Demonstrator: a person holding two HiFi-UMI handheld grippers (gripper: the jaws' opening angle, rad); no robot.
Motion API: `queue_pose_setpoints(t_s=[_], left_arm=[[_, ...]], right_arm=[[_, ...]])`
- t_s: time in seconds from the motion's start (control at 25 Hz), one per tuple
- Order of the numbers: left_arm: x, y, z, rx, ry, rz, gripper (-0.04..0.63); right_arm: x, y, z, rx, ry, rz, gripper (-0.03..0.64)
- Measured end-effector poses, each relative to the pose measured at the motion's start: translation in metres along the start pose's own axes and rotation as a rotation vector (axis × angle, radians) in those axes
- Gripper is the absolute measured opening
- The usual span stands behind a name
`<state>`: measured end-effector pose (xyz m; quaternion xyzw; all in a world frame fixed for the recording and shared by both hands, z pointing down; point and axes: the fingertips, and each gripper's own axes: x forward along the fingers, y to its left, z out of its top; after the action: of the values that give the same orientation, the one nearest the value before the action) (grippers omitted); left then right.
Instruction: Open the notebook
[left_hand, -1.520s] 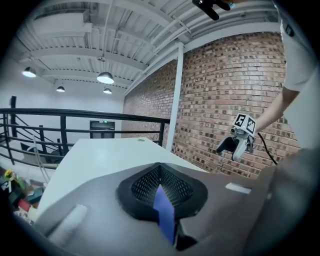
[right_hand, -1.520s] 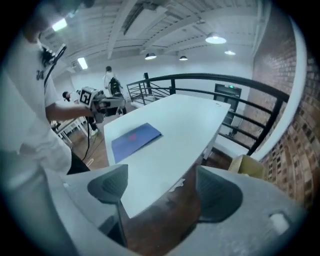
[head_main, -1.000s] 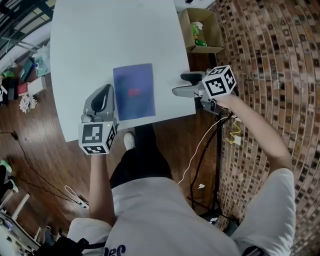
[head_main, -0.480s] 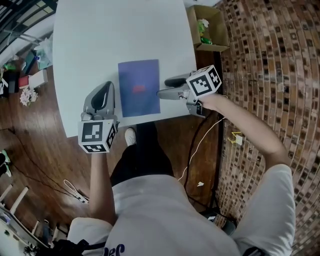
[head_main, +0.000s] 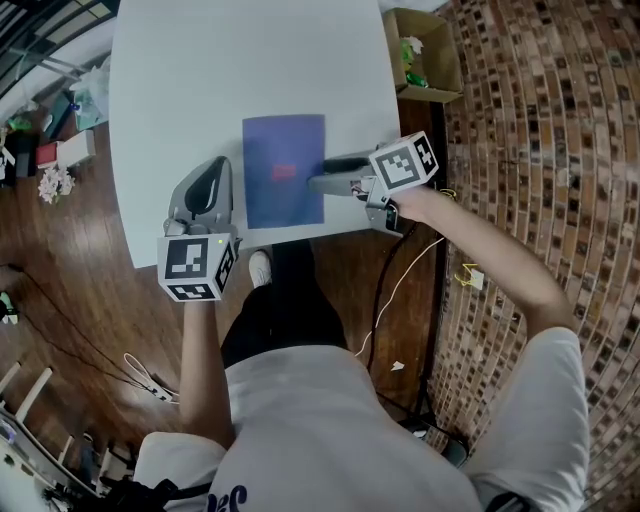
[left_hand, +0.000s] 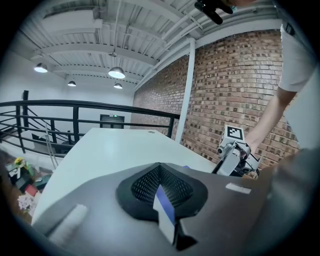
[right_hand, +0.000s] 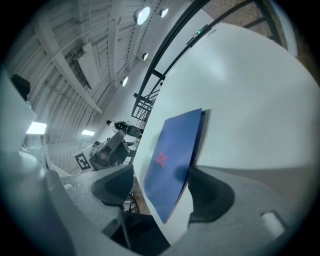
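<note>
A closed blue notebook (head_main: 284, 170) with a small red mark lies on the white table (head_main: 200, 70) near its front edge. My right gripper (head_main: 322, 172) has come in from the right, and its jaws straddle the notebook's right edge. In the right gripper view the notebook (right_hand: 172, 155) runs between the two dark pads (right_hand: 210, 192). The jaws are closing there, and the pads do not press on it. My left gripper (head_main: 212, 170) rests at the table's front, just left of the notebook. Its jaws look shut, with nothing held (left_hand: 161, 190).
A cardboard box (head_main: 425, 55) with green items stands on the floor past the table's right side. A brick surface fills the right. A thin cable (head_main: 400, 290) hangs below my right hand. Clutter (head_main: 50, 150) lies on the wooden floor at left.
My right gripper has moved left from beside the table's right edge onto the notebook's right edge and has rolled. The left gripper has stayed put.
</note>
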<state>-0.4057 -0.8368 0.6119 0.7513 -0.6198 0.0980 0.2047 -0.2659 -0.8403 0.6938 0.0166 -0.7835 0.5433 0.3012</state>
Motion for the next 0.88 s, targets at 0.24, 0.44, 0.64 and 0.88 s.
queue_pose_setpoints(t_s=[0.24,0.44,0.64,0.88], left_arm=[[-0.006,0.004,0.005,0.005,-0.005,0.016,0.017],[-0.014,0.016,0.013,-0.002,-0.018,0.041,0.017],[-0.027,0.035,0.022,-0.026,-0.044,0.085,0.017],[-0.055,0.060,0.028,-0.058,-0.076,0.149,0.017]], right_arm=[[0.002,0.005,0.006,0.052,-0.039,0.030,0.255],[0.000,0.025,0.027,0.026,-0.090,0.061,0.123],[0.009,0.069,0.049,-0.027,-0.087,0.127,0.089],[0.037,0.129,0.065,-0.098,-0.047,0.220,0.081]])
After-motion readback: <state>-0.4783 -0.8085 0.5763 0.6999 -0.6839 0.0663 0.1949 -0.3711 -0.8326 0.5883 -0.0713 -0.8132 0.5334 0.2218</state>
